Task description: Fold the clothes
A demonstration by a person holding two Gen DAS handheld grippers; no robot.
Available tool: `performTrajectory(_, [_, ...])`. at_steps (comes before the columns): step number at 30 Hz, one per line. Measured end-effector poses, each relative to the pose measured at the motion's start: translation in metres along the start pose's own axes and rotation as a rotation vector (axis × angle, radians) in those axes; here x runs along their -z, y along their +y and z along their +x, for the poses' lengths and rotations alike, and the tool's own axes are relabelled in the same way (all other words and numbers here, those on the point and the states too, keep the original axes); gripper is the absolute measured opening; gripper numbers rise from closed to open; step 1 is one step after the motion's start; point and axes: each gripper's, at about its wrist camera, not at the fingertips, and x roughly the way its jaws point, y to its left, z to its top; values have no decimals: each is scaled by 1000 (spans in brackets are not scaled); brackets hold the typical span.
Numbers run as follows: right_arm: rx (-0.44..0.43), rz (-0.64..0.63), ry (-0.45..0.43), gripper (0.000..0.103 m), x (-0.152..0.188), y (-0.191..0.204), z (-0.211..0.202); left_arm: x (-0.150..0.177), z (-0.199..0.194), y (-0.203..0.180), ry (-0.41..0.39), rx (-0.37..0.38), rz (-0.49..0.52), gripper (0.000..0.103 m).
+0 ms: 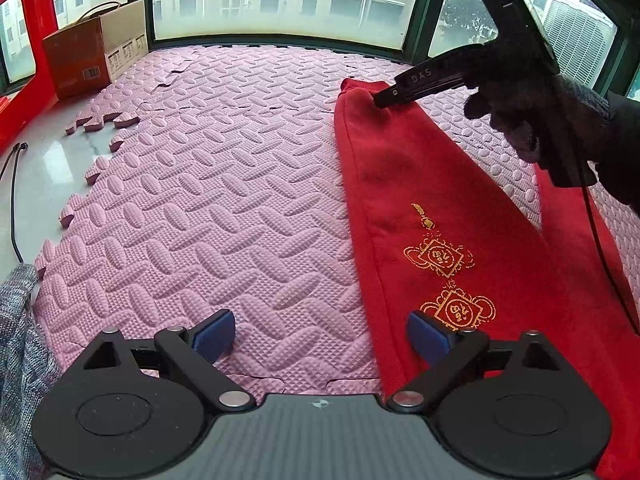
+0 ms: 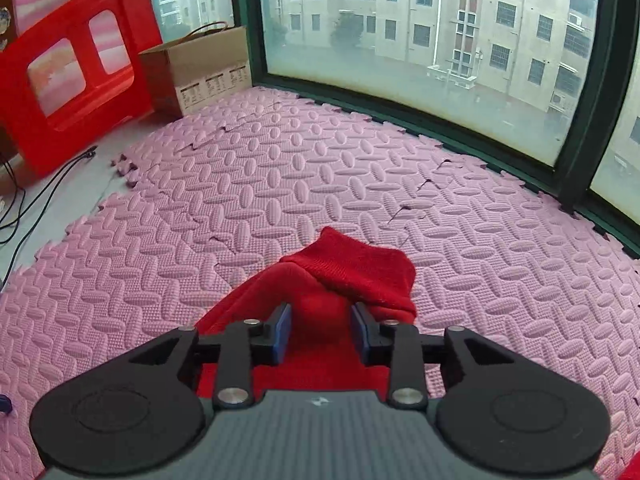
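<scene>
A red garment point(image 1: 440, 200) with gold embroidery point(image 1: 440, 258) lies lengthwise on the pink foam mat point(image 1: 220, 180), right of centre in the left wrist view. My left gripper point(image 1: 320, 340) hangs open over the mat at the garment's left edge, with nothing between its blue pads. A gloved hand point(image 1: 532, 116) holds my right gripper point(image 1: 380, 100) at the garment's far ribbed end. In the right wrist view that gripper point(image 2: 320, 330) is shut on a bunched-up lump of the red garment point(image 2: 320, 308), just behind the ribbed cuff point(image 2: 360, 272).
A cardboard box point(image 1: 96, 48) and a red plastic stool point(image 2: 72, 72) stand at the far left by the window frame point(image 1: 280, 42). A black cable point(image 1: 14, 200) runs over bare floor left of the mat. A knit sleeve point(image 1: 20, 360) shows at the lower left.
</scene>
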Motion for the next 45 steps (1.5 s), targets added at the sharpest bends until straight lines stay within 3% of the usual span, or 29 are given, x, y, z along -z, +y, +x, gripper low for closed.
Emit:
performTrajectory(4, [-7, -53, 15, 39, -1, 12, -4, -1, 0, 0, 5, -7, 1, 95])
performTrajectory(13, [-13, -150, 49, 42, 24, 13, -75, 1, -6, -4, -11, -28, 0, 95])
performTrajectory(19, [-12, -166, 87, 42, 87, 24, -143, 0, -16, -14, -44, -39, 18, 95])
performTrajectory(24, [26, -83, 73, 43, 140, 27, -175, -8, -13, -29, -81, -66, 58, 95])
performTrajectory(33, [83, 79, 46, 48, 221, 35, -207, -8, 13, -37, -71, -168, 128, 94])
performTrajectory(45, [203, 178, -21, 53, 279, 40, -259, 3, 3, -26, -106, -195, 131, 96])
